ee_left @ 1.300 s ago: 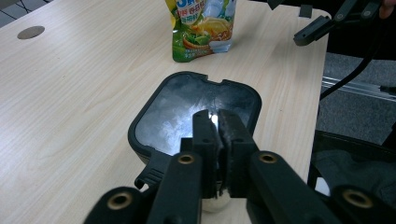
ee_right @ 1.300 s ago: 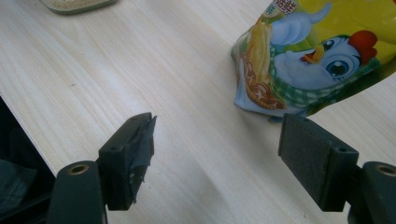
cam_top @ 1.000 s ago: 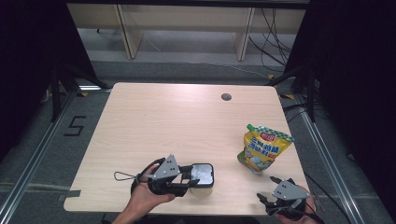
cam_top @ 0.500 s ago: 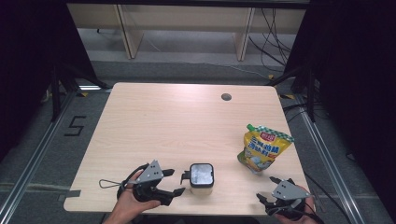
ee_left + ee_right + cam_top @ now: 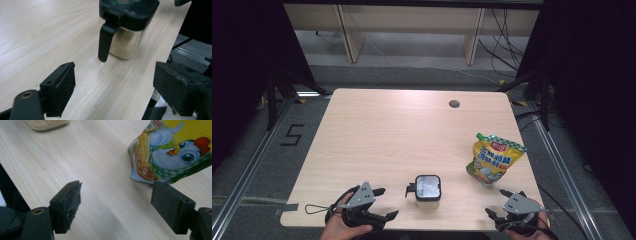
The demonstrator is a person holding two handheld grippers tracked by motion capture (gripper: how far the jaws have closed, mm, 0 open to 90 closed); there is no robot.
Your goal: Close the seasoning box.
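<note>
At the tabletop's [image 5: 377, 135] near edge, the left claw [image 5: 381, 203], just opened wide and empty, sits at nine o'clock of the seasoning jar [image 5: 428, 187], apparently letting it stand alone, while the right claw [image 5: 495, 203] waits spread at six o'clock of the yellow pouch [image 5: 494, 158].

Black-lidded clear jar [image 5: 428, 188] (beige grains), yellow pouch [image 5: 493, 159].

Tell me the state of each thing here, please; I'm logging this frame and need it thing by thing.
Jar: upright on the table, lid shut, holding pale granules, free of both grippers.
Pouch: standing, cap on, untouched.
Left gripper: open, jaws have just been opening, nothing between them, short of the jar.
Right gripper: open, empty, short of the pouch.
</note>
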